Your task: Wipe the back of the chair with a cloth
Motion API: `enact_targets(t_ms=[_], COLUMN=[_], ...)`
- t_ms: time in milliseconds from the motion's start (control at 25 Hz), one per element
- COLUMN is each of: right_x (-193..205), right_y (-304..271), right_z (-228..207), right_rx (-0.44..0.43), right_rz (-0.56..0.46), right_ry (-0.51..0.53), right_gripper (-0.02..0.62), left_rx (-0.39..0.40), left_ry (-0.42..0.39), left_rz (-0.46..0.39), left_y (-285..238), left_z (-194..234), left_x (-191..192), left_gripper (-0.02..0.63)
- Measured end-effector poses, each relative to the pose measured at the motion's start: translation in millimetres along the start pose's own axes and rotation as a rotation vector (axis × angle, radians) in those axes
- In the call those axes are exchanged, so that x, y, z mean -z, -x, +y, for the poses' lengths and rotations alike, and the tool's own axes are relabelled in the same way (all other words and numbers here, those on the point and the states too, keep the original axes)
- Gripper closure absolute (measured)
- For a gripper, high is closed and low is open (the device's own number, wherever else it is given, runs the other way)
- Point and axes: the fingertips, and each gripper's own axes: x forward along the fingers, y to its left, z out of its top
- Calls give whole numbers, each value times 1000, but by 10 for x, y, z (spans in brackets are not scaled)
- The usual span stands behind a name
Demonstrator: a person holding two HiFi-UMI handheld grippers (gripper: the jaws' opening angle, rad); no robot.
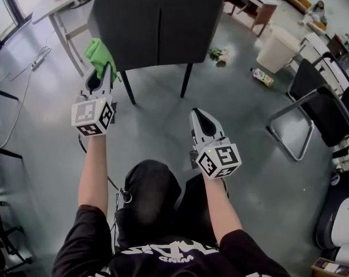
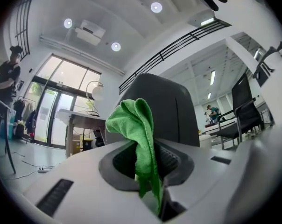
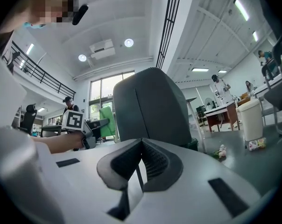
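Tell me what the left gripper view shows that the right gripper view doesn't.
Only the left gripper view: a close look along the left tool, its jaws clamped on the green cloth. Only the right gripper view: the right tool, jaws together with nothing between them, and the left tool's marker cube from the side. Both: the grey chair back ahead, and the cloth, small at the left in the right view.

Open floor [image 1: 157,126] ahead up to chair back [image 1: 157,25]; desk [image 1: 54,2] crowds behind-left; black chair [image 1: 327,105], bin [image 1: 278,49] well right.
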Motion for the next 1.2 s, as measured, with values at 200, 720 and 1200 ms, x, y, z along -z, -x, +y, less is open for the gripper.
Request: enact_targets(t_ms=[200,720,1200], right_x=[5,19,91], right_y=[-14,100,186], right_z=[47,-81,-270], right_rx=[-1,42,80], right_rz=[4,13,30], right_ry=[2,9,13], right_gripper=[598,598,598], left_rx=[-53,85,252], left_ry=[-31,-46,-70], left_rz=[34,58,77], left_y=[-98,-747,-1162], left_z=[196,-533,-1483], left_x=[188,374,546], left_gripper=[540,541,541])
